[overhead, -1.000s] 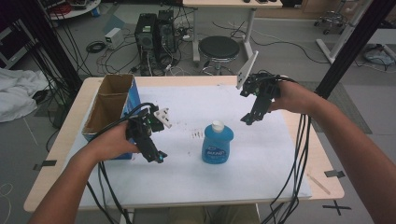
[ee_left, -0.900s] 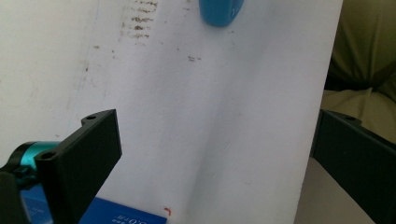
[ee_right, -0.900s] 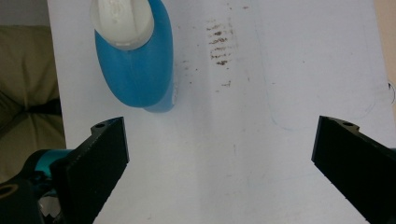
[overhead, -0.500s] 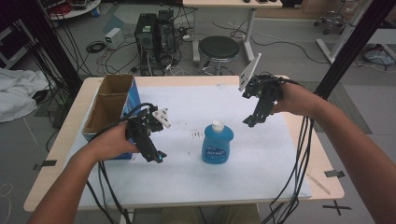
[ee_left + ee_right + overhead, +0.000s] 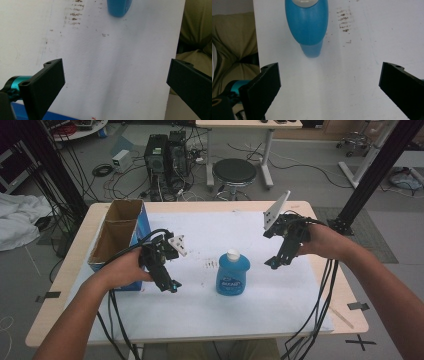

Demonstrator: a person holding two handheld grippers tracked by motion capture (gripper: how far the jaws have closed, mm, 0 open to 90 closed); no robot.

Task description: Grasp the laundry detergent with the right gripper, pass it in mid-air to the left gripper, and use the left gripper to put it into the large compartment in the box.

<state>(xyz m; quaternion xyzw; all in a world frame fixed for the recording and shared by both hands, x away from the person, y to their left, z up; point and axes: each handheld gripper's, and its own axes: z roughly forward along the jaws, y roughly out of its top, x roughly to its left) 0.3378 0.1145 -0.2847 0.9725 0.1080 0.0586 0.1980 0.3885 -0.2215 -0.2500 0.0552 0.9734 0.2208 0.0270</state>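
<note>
A blue bottle (image 5: 232, 275) with a white cap stands upright near the middle of the white sheet (image 5: 250, 315). My left gripper (image 5: 169, 285) hovers to its left, jaws wide apart and empty. In the left gripper view the gripper (image 5: 116, 82) looks down on bare sheet, with the bottle's (image 5: 118, 7) base at the top edge. My right gripper (image 5: 274, 264) hangs to the bottle's right, open and empty. From the right gripper view, that gripper (image 5: 329, 85) points at the bottle (image 5: 307, 22), which is ahead of the jaws and not between them.
An open cardboard box with blue sides (image 5: 117, 237) stands at the table's left edge, just behind my left hand. Brown smudges (image 5: 210, 265) mark the sheet left of the bottle. Cables trail from both grippers over the front edge. A stool and computer towers stand beyond the table.
The right gripper has drifted slightly lower and toward the bottle. The left gripper has barely moved. The bottle stands where it was.
</note>
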